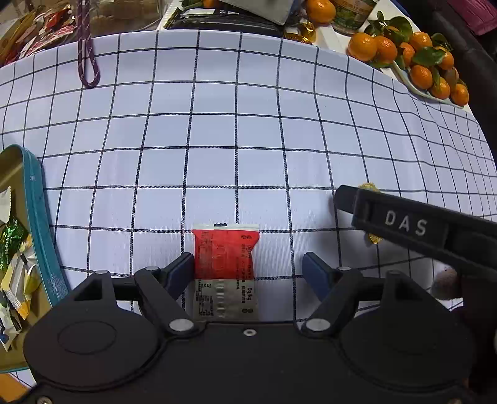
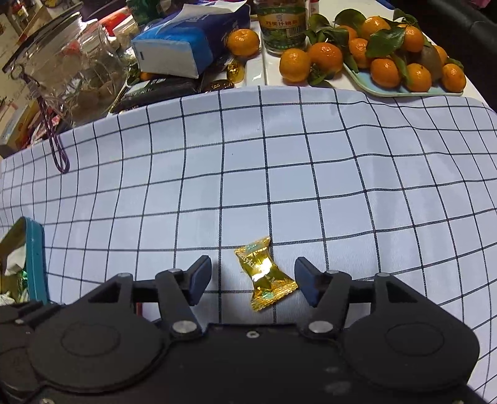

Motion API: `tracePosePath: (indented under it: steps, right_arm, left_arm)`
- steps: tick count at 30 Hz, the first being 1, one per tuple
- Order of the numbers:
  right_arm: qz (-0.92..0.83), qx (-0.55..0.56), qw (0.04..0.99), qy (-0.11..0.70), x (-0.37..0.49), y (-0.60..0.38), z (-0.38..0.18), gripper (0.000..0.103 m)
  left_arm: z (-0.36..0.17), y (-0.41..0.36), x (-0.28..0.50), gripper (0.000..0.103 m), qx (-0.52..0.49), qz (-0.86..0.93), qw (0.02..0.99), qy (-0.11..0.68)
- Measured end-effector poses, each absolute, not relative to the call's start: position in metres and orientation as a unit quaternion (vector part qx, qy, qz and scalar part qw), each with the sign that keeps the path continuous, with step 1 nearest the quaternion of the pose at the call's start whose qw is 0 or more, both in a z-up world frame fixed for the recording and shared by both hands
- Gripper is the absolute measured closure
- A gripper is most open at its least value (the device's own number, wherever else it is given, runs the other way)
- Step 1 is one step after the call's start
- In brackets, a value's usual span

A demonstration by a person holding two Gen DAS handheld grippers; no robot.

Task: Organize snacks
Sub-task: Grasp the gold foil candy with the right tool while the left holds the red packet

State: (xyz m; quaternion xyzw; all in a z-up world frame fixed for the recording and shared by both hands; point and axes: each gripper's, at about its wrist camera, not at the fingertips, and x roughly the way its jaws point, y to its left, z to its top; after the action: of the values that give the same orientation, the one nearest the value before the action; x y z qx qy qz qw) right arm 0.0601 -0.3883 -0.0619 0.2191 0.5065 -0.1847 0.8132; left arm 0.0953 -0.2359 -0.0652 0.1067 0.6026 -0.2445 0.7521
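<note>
**Both claws spread over snacks on the table**

The left claw is released, jaws wide. A red packet lies flat on the checked cloth between them, close against the left jaw and well clear of the right one, its pale end running back under the claw body.

The right claw is also released. A gold candy lies on the cloth between its jaws, tilted, one corner just beside the right jaw; whether it touches cannot be told. The left jaw stands apart from it.

At the table's left edge sits a teal tin holding wrapped snacks. Along the far edge lie oranges on a tray, a jar, a tissue pack and a purple cord.
</note>
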Motion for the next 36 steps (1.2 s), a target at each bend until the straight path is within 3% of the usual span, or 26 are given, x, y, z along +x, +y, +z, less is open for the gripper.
tracePosePath:
  steps: [5,10,21,27,33,35,36]
  right_arm:
    - [-0.2,0.282,0.811,0.472,0.053,-0.402,-0.062,0.038]
    - [-0.178,0.306,0.81,0.467,0.055,-0.406,-0.063,0.022]
    - [-0.166,0.23,0.822,0.494,0.064,-0.387,-0.064,0.021]
    - [-0.166,0.219,0.822,0.499,0.062,-0.39,-0.062,0.036]
    - [-0.16,0.172,0.826,0.512,0.051,-0.388,-0.06,0.061]
    - [-0.163,0.158,0.826,0.515,0.046,-0.388,-0.06,0.073]
    - [-0.164,0.159,0.826,0.515,0.044,-0.39,-0.059,0.073]
  left_arm:
    - [-0.065,-0.233,0.098,0.028,0.108,-0.241,0.755,0.599]
    - [-0.066,-0.238,0.098,0.027,0.119,-0.24,0.755,0.598]
    - [-0.072,-0.255,0.09,0.024,0.168,-0.249,0.749,0.591]
    - [-0.071,-0.254,0.089,0.029,0.174,-0.252,0.75,0.587]
    - [-0.066,-0.232,0.096,0.034,0.138,-0.257,0.742,0.604]
    - [-0.064,-0.224,0.099,0.037,0.121,-0.258,0.738,0.612]
    - [-0.064,-0.22,0.1,0.037,0.112,-0.259,0.736,0.616]
